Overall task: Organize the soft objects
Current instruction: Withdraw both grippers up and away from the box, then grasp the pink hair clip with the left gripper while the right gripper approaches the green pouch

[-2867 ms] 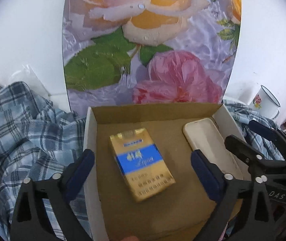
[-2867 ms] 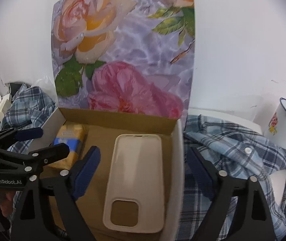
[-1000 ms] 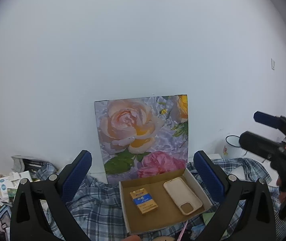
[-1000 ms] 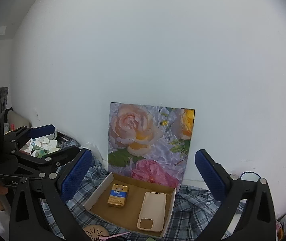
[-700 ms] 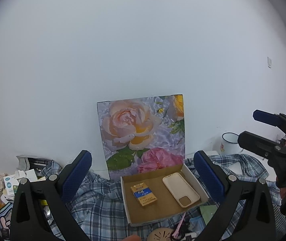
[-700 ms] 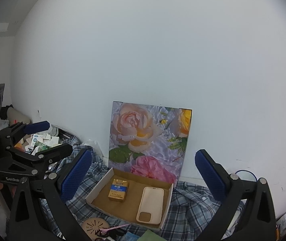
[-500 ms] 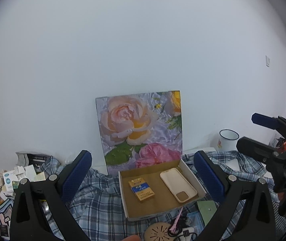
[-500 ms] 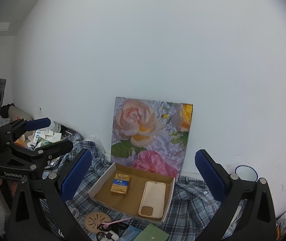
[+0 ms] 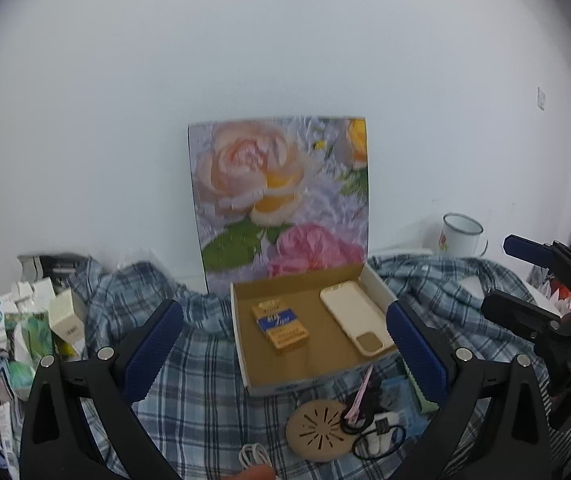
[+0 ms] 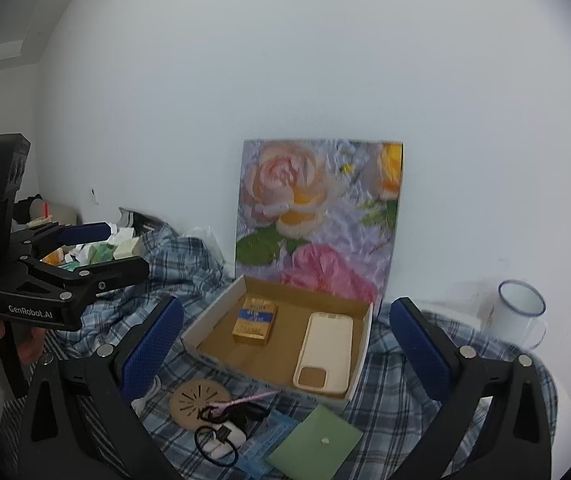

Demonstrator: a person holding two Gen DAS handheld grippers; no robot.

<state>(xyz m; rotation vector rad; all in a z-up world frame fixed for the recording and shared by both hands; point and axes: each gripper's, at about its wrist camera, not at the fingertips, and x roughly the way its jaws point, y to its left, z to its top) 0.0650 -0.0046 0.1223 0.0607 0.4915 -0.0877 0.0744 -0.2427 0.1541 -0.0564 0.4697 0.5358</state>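
A shallow cardboard box (image 9: 245, 372) (image 10: 359, 364) lies on a blue plaid shirt (image 9: 201, 396) (image 10: 397, 392). It holds a gold and blue cigarette pack (image 9: 280, 326) (image 10: 255, 320) and a cream phone case (image 9: 359, 316) (image 10: 325, 354). My left gripper (image 9: 285, 354) is open and empty, held back from the box. My right gripper (image 10: 287, 350) is open and empty, also back from it. Each gripper shows at the side of the other's view.
A rose-print board (image 9: 281, 200) leans on the white wall behind the box. Before the box lie a tan round disc (image 10: 200, 400), a pink clip (image 10: 241, 402), black cables (image 10: 215, 446), a green pouch (image 10: 317, 448). An enamel mug (image 10: 519, 314) stands right. Small cartons (image 9: 25, 320) pile left.
Both grippers have pulled far back and up from the box, then tilted down a little. The small items in front of the box have come into view.
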